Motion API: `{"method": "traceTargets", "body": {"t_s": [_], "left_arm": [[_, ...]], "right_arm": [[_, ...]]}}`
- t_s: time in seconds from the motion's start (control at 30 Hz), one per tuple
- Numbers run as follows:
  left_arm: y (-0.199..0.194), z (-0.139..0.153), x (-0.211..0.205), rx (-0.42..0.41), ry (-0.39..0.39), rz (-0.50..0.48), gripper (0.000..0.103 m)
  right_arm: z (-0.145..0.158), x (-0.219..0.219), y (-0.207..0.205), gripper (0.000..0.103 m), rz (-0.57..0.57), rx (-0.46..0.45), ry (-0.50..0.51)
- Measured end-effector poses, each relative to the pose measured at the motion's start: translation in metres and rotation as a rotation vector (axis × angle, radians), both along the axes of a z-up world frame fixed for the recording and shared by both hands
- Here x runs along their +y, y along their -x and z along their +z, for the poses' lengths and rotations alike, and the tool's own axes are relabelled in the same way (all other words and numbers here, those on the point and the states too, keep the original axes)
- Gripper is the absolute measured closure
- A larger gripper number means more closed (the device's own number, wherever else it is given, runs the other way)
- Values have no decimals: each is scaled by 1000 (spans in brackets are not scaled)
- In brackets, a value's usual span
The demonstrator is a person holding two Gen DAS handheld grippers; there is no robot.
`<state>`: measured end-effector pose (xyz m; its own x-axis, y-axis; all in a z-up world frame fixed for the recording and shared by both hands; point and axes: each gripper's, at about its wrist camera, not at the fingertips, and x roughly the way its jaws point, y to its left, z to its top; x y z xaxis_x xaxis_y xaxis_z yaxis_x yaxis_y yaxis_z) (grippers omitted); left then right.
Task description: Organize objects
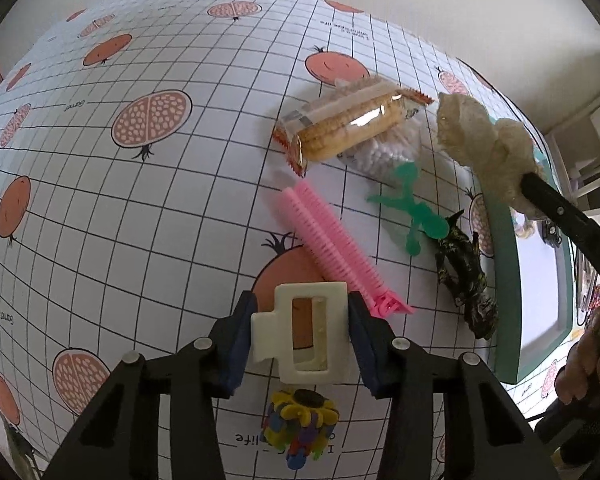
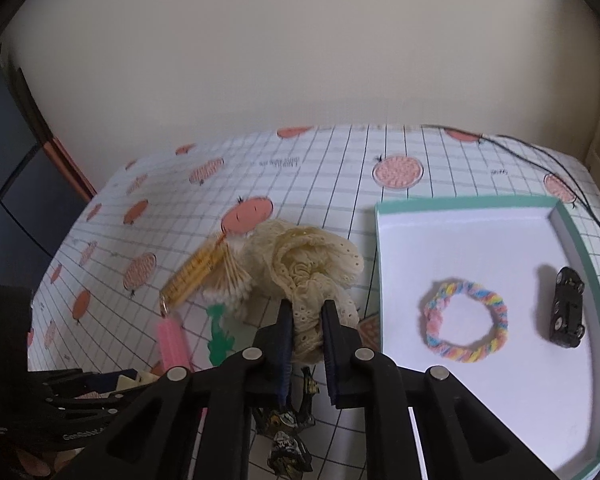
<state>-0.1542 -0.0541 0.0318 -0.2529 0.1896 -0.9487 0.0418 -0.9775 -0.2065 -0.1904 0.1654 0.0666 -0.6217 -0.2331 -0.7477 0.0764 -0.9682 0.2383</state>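
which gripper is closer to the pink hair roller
Left. The left hand-held gripper, shut on a white hair claw, sits right beside the pink hair roller. The right hand-held gripper holds a cream scrunchie farther off, toward the box.

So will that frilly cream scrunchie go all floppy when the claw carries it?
Probably. The scrunchie is ruffled lace bunched in the right claw, and its loose folds spill out, so it likely sags. It looks light and unlikely to break. The soft fabric squashes, so it probably won't slip.
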Motion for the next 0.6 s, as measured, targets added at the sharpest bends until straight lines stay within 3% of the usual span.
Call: {"method": "traceTargets", "body": {"t_s": [0.27, 0.6], "left_arm": [[13, 23, -15, 101, 18, 45, 56], [33, 45, 10, 213, 6, 67, 56]], "right_arm": [[21, 10, -6, 89, -26, 108, 22], [18, 49, -2, 89, -143, 80, -28]]}}
